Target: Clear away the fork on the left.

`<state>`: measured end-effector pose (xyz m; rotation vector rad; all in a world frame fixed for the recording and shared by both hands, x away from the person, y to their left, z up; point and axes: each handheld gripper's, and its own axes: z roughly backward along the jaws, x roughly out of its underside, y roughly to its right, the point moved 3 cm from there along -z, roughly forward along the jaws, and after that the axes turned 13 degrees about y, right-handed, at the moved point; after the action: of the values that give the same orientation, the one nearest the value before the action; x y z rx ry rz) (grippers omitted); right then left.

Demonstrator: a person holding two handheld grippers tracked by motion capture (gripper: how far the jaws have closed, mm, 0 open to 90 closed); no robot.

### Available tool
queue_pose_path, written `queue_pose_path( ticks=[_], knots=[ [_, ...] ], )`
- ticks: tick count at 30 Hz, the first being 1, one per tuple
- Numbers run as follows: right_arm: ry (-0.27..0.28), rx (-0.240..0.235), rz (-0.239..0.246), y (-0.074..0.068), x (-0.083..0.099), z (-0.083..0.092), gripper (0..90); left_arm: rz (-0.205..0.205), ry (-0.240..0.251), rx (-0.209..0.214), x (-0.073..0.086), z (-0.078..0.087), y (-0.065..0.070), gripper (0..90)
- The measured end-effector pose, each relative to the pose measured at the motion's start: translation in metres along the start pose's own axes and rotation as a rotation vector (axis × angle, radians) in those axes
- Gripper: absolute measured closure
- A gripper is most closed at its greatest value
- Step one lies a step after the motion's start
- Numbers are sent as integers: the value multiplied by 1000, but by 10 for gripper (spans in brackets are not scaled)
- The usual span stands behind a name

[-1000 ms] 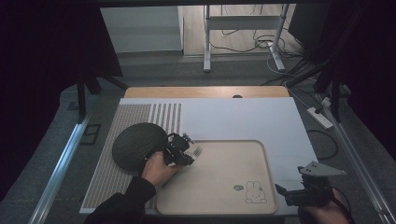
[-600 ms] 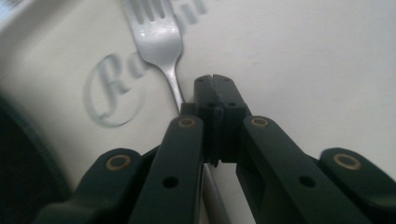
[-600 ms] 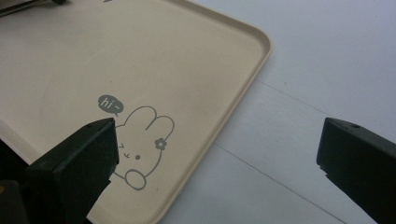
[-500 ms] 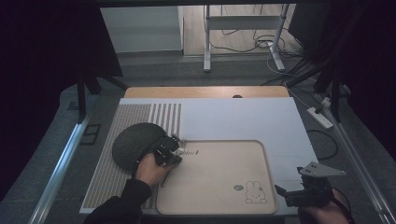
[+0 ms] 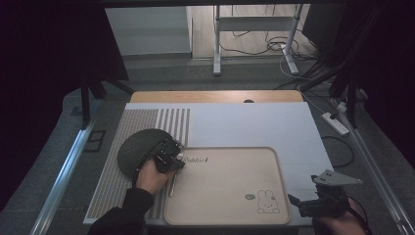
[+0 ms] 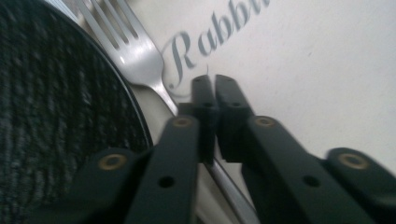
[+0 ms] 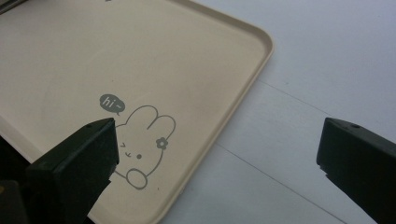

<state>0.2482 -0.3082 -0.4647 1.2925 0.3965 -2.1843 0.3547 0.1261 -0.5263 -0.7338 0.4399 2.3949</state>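
Two jaws of the left hand-held gripper [image 6: 214, 84] look clamped on the fork [image 6: 140, 65]; we'd ease it flat along the tray's [image 5: 274, 161] left edge, clear of the dark plate [image 5: 139, 147].

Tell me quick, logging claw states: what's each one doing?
Left claw: nearly closed, jaws just opening, nothing between; fork lies beneath.
Right claw: open, empty.

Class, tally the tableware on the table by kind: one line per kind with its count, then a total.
Beige tray: 1
Dark round plate: 1
Metal fork: 1
Total: 3
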Motion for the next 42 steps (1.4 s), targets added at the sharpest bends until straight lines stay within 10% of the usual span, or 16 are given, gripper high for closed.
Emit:
queue_pose_path(
  ticks=[28, 42],
  knots=[
    [2, -9, -24, 2, 0, 0, 0, 28, 270, 134, 5, 47, -9, 36],
    [4, -8, -23, 1, 0, 1, 0, 113, 417, 114, 21, 75, -14, 0]
  ],
)
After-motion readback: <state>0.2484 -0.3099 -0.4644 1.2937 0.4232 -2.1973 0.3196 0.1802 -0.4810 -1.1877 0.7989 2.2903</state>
